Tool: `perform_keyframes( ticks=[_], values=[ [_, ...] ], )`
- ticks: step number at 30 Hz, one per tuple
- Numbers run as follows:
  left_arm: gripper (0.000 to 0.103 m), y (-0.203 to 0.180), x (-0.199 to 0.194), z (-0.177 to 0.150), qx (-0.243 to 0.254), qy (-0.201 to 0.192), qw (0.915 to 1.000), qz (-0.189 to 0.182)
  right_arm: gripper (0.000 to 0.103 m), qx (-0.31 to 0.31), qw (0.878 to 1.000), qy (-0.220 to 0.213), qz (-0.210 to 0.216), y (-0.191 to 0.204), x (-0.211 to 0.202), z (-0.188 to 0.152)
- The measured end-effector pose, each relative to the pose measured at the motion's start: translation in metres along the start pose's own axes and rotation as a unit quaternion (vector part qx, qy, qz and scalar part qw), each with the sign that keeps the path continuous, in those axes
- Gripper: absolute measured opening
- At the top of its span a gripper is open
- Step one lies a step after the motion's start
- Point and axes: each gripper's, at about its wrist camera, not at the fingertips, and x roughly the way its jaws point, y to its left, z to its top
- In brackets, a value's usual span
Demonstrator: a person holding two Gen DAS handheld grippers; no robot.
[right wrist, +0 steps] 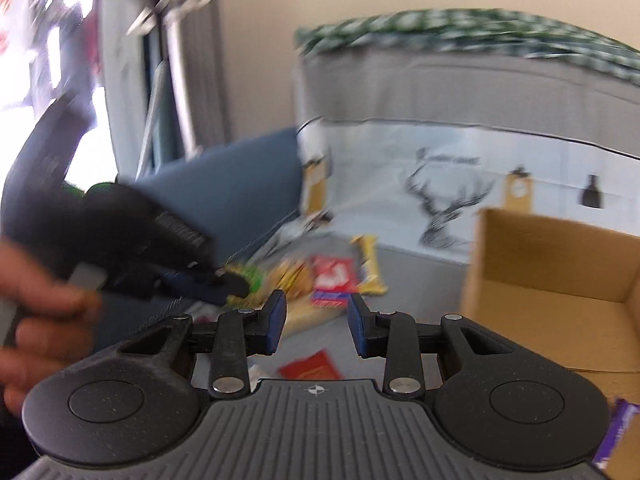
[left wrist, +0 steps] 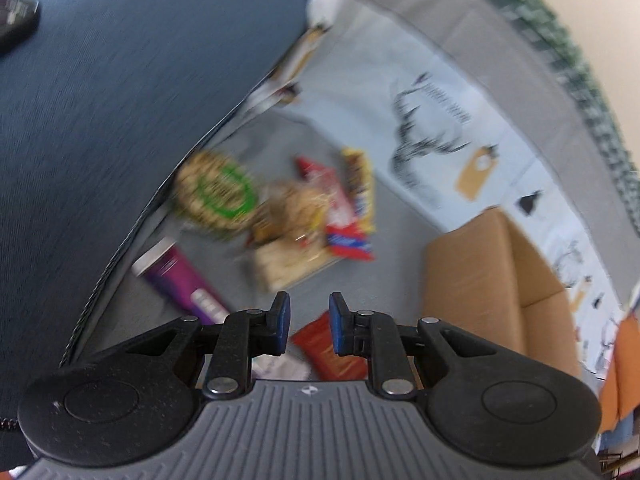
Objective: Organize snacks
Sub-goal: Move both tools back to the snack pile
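Observation:
A blurred pile of snacks lies on the grey couch seat: a round green-labelled pack [left wrist: 214, 192], a red wrapper [left wrist: 340, 216], a yellow bar [left wrist: 360, 188], a purple tube [left wrist: 176, 276] and a red-orange packet [left wrist: 328, 348] just below my left gripper [left wrist: 309, 326]. The left gripper is open and empty above the seat. My right gripper [right wrist: 316, 326] is open and empty, facing the same pile [right wrist: 332, 276]. The left gripper also shows in the right wrist view [right wrist: 224, 284], near the green pack. A red packet [right wrist: 312, 366] lies under the right gripper.
An open cardboard box [left wrist: 496, 280] stands right of the pile, also in the right wrist view [right wrist: 560, 264]. A dark blue cushion [left wrist: 120, 100] bounds the left. A deer-print cloth [right wrist: 440, 184] covers the backrest. A purple pack [right wrist: 616, 432] lies at the lower right.

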Motion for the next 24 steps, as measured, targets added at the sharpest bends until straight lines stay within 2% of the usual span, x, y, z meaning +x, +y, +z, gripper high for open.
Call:
perform_keyframes(
  ticks=[3,6,8,12,14,16,20,24],
  values=[
    [0.025,0.007,0.010,0.002,-0.017,0.025,0.9993,0.022,0.036,-0.017,1.000,0.017,0.016,0.015,0.016,-0.009],
    [0.035,0.013,0.016,0.001,-0.031,0.037,0.9983,0.033,0.038,-0.020,0.999,0.039,0.027,0.021,0.035,-0.018],
    [0.038,0.014,0.020,0.001,-0.033,0.044,0.9974,0.046,0.041,-0.019,0.998,0.056,0.024,0.020,0.049,-0.023],
    [0.039,0.017,0.030,-0.001,-0.038,0.065,0.9938,0.083,0.051,-0.008,0.997,0.079,0.016,0.016,0.071,-0.031],
    [0.047,0.019,0.036,-0.001,-0.044,0.074,0.9916,0.097,0.053,-0.017,0.996,0.087,0.004,0.016,0.082,-0.038],
    [0.049,0.021,0.041,-0.002,-0.048,0.082,0.9895,0.109,0.056,-0.026,0.994,0.108,-0.011,0.018,0.092,-0.042],
    [0.056,0.025,0.051,-0.003,-0.061,0.096,0.9858,0.124,0.071,-0.020,0.990,0.141,-0.018,0.015,0.112,-0.046],
    [0.062,0.014,0.057,-0.002,-0.027,0.088,0.9863,0.137,0.080,-0.018,0.987,0.157,-0.037,0.011,0.124,-0.050]
  ],
)
